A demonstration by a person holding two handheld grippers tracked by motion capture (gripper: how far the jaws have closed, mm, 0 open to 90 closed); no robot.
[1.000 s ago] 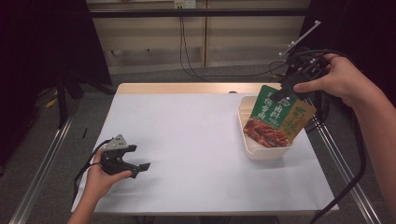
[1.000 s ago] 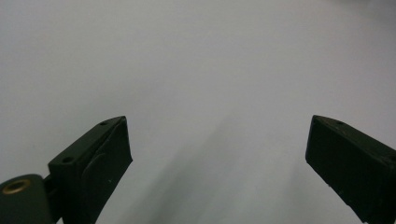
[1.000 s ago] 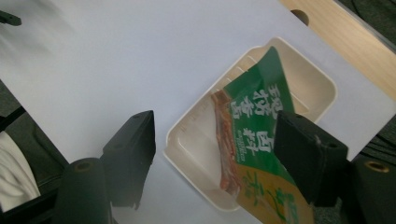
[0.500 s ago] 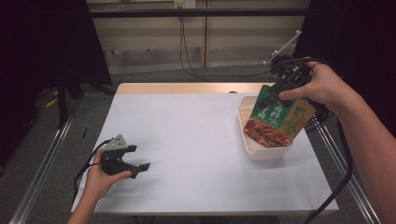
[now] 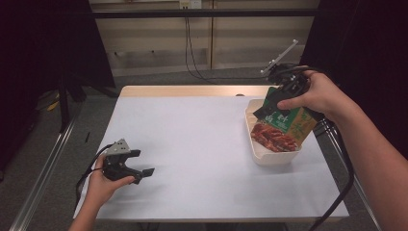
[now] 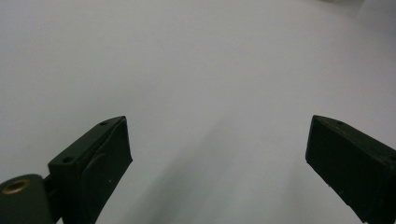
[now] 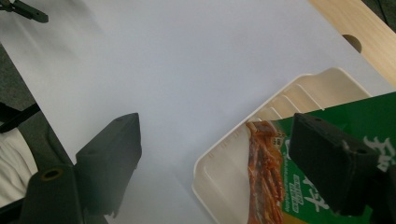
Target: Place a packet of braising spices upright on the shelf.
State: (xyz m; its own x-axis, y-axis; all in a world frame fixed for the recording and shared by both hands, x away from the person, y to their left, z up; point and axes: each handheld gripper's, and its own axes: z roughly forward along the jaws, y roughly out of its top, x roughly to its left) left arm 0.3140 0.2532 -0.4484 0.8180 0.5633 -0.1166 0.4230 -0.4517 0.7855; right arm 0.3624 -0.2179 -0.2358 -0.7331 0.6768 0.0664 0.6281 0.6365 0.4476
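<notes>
Green snack pouch [image 5: 284,126] leans in the cream tray [image 5: 269,156] at the desk's [image 5: 192,144] right side. Right claw [image 7: 219,154], just opening, stands wide beside it, unclamped. Left claw [image 5: 139,166] rests wide on the desk.

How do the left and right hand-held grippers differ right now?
The left hand-held gripper rests low on the white table, nothing between its jaws; the right hand-held gripper is raised over the cream tray, jaws just opened, one against the green snack packet. Both stand open.
</notes>
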